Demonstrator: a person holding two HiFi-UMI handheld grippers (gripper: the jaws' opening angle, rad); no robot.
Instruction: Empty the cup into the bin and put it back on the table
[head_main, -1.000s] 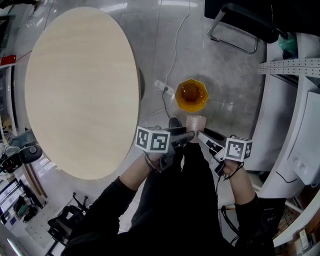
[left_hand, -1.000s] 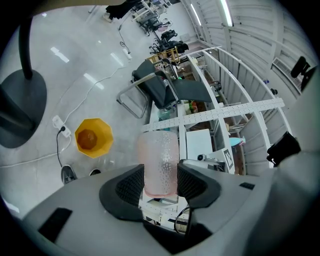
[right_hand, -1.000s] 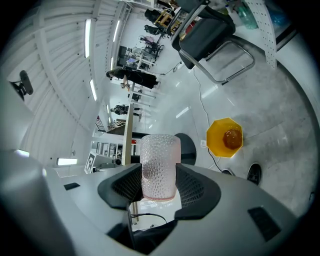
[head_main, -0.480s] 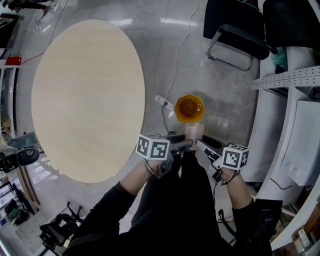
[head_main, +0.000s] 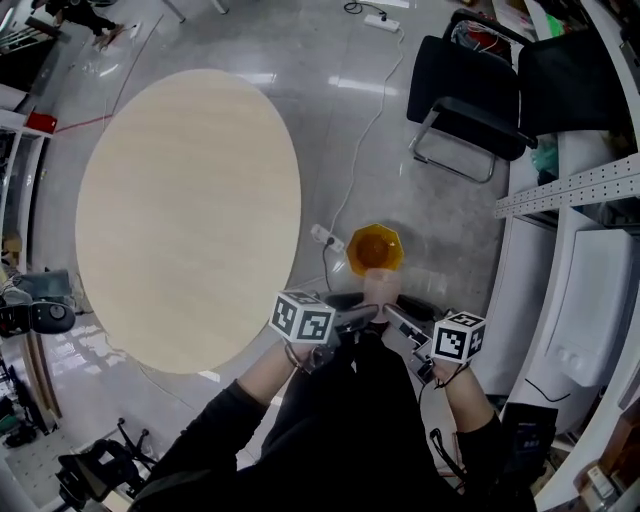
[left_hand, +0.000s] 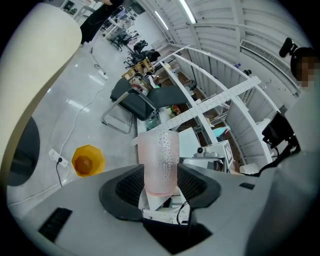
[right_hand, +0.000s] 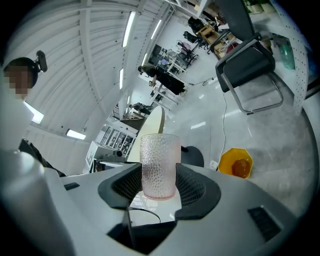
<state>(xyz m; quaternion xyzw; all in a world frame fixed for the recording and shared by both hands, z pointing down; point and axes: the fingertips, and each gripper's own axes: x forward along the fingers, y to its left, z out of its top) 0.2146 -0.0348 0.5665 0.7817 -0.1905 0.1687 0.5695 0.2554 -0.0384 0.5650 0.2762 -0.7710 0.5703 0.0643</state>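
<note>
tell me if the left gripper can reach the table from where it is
Probably yes: the left gripper is close beside the round table, with nothing standing between them. But its fingers are closed on the pink cup, which the right gripper grips too.

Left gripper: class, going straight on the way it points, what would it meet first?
The pink dimpled translucent cup clamped between its own jaws; beyond that, probably the right gripper, which grips the same cup, though depth is unclear.
</note>
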